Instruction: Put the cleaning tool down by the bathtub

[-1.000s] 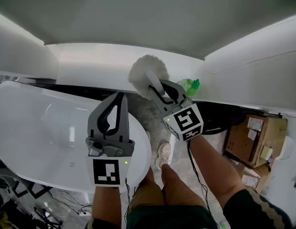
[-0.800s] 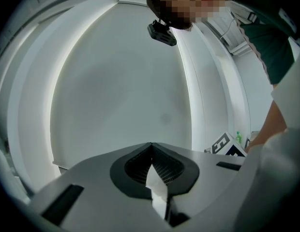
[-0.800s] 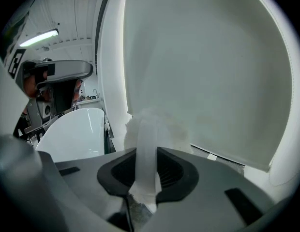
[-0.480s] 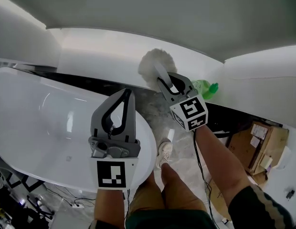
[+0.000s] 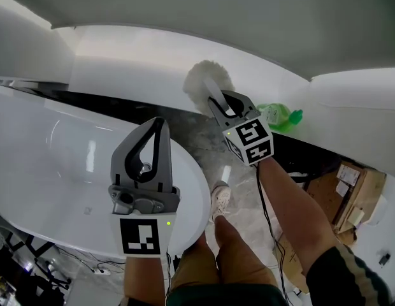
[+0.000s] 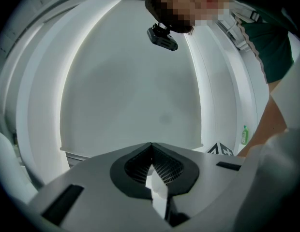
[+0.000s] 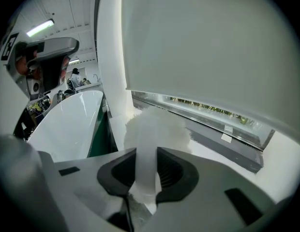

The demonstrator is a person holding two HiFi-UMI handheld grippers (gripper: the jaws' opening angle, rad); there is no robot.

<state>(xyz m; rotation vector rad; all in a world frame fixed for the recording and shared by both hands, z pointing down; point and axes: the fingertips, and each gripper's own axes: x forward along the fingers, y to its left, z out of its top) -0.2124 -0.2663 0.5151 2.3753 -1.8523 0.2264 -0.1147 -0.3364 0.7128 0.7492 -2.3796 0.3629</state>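
Note:
The cleaning tool (image 5: pixel 205 81) is a fluffy white duster head on a pale handle (image 7: pixel 146 170). My right gripper (image 5: pixel 216 101) is shut on that handle, and the fluffy head (image 7: pixel 155 128) sticks out beyond the jaws toward the white wall ledge. The white bathtub (image 5: pixel 51 164) lies at the left, its rim (image 7: pixel 67 124) also in the right gripper view. My left gripper (image 5: pixel 158 127) hovers over the tub's right end, its jaws closed together with nothing between them (image 6: pixel 151 151).
A green bottle (image 5: pixel 280 116) stands on the ledge right of the duster. Cardboard boxes (image 5: pixel 350 183) sit at the far right on the floor. The person's legs and a shoe (image 5: pixel 218 203) stand on the marble floor beside the tub. Cables lie under the tub.
The right gripper with the duster has shifted slightly right and up against the wall; the view has swung, moving the green bottle rightward. The left gripper has drifted a little left.

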